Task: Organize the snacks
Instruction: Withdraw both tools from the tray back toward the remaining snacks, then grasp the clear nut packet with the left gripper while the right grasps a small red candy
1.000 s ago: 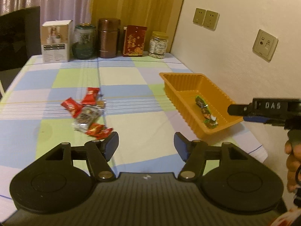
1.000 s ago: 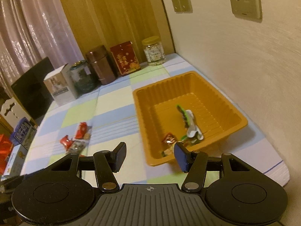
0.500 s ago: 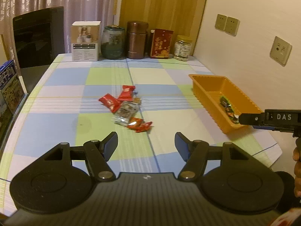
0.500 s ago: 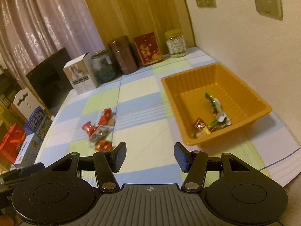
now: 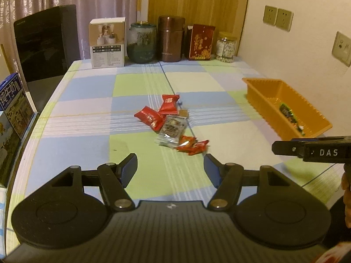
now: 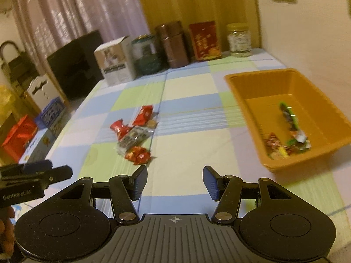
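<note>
Snacks (image 5: 170, 123) in red and silver wrappers lie in a loose pile mid-desk (image 5: 87, 114) on the checked cloth, well apart from the orange tray (image 6: 258, 83) by the wall, which holds a few more wrapped pieces. Both the left hand-held gripper (image 5: 170, 167) and the right hand-held gripper (image 6: 174, 180) hover near the pile, jaws apart and empty.
</note>
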